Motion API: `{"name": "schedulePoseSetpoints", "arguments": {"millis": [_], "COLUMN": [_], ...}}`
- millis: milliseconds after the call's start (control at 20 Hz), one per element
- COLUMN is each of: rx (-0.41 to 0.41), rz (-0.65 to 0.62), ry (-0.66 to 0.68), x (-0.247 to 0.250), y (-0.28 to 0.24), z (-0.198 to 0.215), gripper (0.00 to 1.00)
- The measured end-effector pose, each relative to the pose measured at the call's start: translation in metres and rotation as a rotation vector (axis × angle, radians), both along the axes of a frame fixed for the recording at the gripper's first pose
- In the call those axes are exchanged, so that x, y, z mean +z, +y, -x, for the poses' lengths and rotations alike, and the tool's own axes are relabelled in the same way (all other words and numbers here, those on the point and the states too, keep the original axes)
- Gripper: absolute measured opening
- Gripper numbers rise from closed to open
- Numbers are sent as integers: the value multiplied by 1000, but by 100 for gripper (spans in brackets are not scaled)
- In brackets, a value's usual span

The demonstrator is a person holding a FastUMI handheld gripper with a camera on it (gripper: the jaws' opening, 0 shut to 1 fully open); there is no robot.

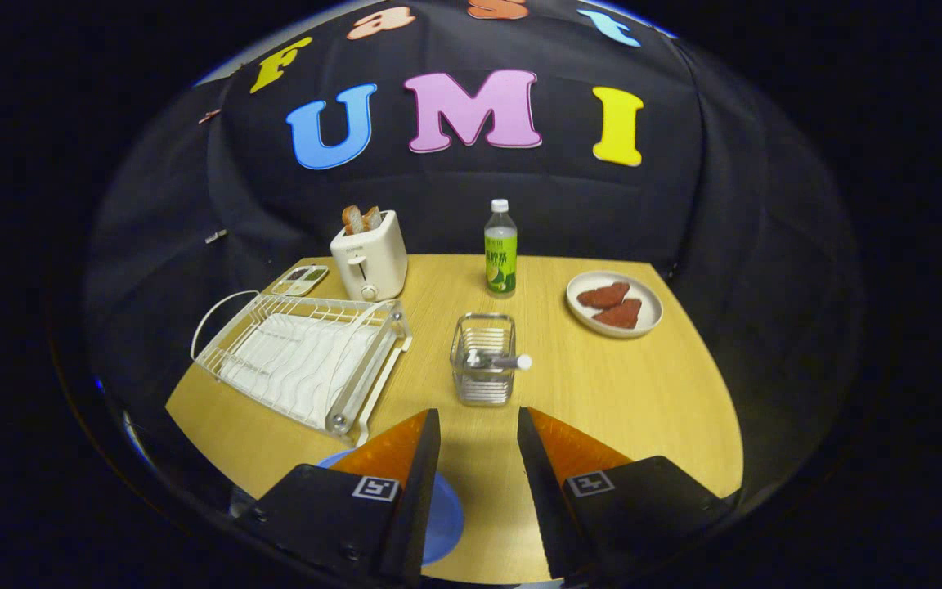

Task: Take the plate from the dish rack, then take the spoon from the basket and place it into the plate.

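gripper sits low over the near edge of the table. its 2 orange-faced fingers stand well apart with bare wood showing in the gap. nothing is between them and neither pad touches anything. so: wide open, empty.

just under and beside the left finger lies a blue plate, flat on the table, mostly hidden by the finger body. the dish rack, beyond and to the left of the fingers, has no plate standing in it, only its white ribbed tray. judgement: step 1 (plate out of rack) looks done, with the plate set down at the near edge. step 2, the spoon, is the one in hand.

straight ahead of the gap, a little way beyond the fingertips, stands the wire basket. the spoon lies in it with its pale handle end poking over the right rim. the bowl end is down inside the wires and hard to make out.

next move, as i judge it: advance and drop toward the basket, line the fingers across the exposed handle end, and close on that. the basket walls leave little room, so the handle tip is the likely grip point. risk: the handle looks thin and smooth and may slip or pivot, and a finger could catch the rim and drag the basket.

further back: a white toaster with bread in its slots, a bottle, and a white dish with 2 brown pieces, all well apart from the gripper.
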State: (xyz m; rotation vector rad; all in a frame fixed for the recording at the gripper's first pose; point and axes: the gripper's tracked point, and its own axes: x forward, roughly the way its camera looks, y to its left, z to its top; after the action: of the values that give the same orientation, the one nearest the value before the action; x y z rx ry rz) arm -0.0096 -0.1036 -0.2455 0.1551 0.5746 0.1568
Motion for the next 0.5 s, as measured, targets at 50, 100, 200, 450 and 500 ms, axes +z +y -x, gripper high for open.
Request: {"name": "schedulePoseSetpoints", "arguments": {"millis": [50, 100, 200, 450, 500], "rx": [3, 4, 0, 49, 56], "rz": [33, 53, 58, 70, 77], "ry": [-7, 5, 34, 157, 163], "x": [2, -1, -11, -61, -66], "y": [-6, -10, -15, -8, -7], "z": [-13, -24, -47, -73, -77], "gripper": [59, 59, 59, 56, 56]}}
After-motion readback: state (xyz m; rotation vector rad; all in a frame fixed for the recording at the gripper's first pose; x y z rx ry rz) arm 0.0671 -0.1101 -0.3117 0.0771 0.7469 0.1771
